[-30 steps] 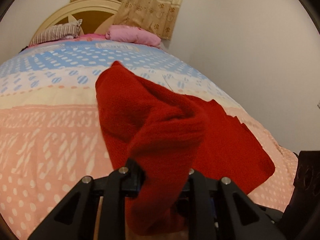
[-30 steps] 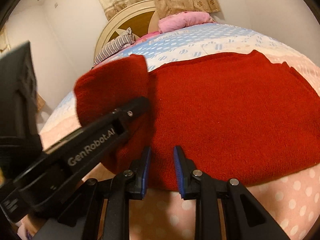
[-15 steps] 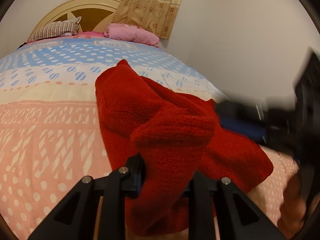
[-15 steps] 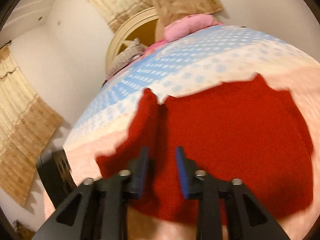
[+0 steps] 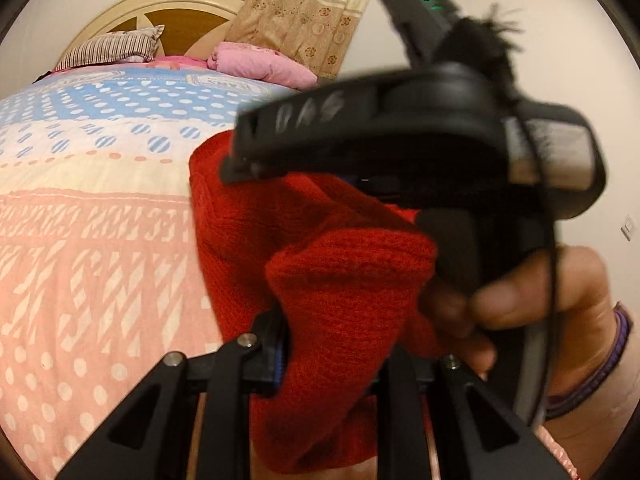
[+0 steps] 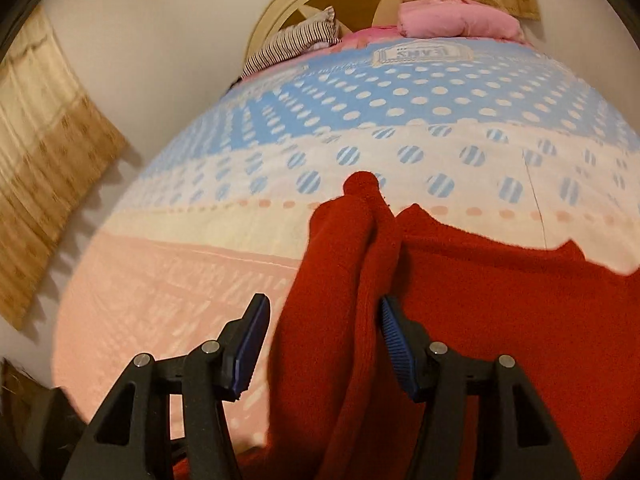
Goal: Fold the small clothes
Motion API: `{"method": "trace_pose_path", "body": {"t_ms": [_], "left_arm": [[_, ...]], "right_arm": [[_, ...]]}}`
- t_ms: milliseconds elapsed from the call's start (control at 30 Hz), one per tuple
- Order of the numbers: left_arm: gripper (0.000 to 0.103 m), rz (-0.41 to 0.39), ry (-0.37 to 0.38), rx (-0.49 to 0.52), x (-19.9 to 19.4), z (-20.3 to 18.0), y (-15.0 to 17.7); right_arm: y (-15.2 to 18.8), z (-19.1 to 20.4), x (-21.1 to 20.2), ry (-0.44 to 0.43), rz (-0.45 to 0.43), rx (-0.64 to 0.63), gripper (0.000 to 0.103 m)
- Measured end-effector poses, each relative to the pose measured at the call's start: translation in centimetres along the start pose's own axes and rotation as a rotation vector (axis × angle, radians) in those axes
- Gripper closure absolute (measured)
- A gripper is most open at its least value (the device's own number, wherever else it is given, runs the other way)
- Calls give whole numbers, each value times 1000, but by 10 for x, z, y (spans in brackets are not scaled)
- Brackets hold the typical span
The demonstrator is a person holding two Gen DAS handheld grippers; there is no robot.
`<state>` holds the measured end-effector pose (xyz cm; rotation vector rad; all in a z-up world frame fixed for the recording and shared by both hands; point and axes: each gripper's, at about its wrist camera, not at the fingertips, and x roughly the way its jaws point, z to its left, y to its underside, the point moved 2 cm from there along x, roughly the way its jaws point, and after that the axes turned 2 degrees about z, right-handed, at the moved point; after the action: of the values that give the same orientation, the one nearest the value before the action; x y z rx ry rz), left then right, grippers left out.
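Clamped tight, my left gripper [image 5: 332, 364] has a bunched fold of the red knitted woollen garment [image 5: 344, 292] pinched between its fingers, the wool spilling over and below them. From that wrist camera I also see my right gripper [image 5: 400, 136] crossing close in front, blurred, with my bare right hand [image 5: 532, 300] wrapped round its handle and a green light on top; its fingers are not visible from here.

From the right wrist camera I get what the left one hides: my right gripper [image 6: 320, 344] stands wide apart, blue ribbed pads [image 6: 250, 344] on either side of a raised ridge of the same red garment [image 6: 500, 320]. The ridge runs up between the jaws; I cannot tell whether either pad touches it. To the right of the ridge the garment lies spread flat on the dotted pink, cream and blue bed cover [image 6: 168, 288], near the bed's foot edge.

Both views show a striped pillow [image 6: 292, 46] and a pink pillow [image 6: 456, 20] at the head end, against the cream wooden headboard [image 5: 160, 12], with patterned beige curtains [image 5: 304, 12] behind.
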<state>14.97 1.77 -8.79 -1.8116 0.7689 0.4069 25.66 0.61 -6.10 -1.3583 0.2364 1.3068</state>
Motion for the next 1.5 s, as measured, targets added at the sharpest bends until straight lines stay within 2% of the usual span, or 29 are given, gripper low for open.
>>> {"method": "trace_pose_path", "body": {"t_ms": [33,67,167,300,533,900,1200,1500], "left_arm": [[82,1,2,-2,0,2,-1],[82,3,4,-4,0,2,-1],[82,1,2,-2,-1,0,-1],[82,-13,-8,13,-7,-7,-2],[82,-43,-2,83,-14,-41,-5],[82,-23,46,179,-4,-90,-1],[82,8,104,254,13,-116,-4],[82,47,116,313,37,-134,-8]], "right_arm": [[1,1,3,14,4,-14,75],[2,0,7,30,15,-24,84],[7,-7,7,79,-5,-4,86],[9,-17,-4,77,-42,34,88],[8,-36,-38,69,-83,69,88],[17,-92,-79,152,-97,109,88],[31,-133,-110,233,-115,126,89],[53,-175,-125,288,-119,171,90]]}}
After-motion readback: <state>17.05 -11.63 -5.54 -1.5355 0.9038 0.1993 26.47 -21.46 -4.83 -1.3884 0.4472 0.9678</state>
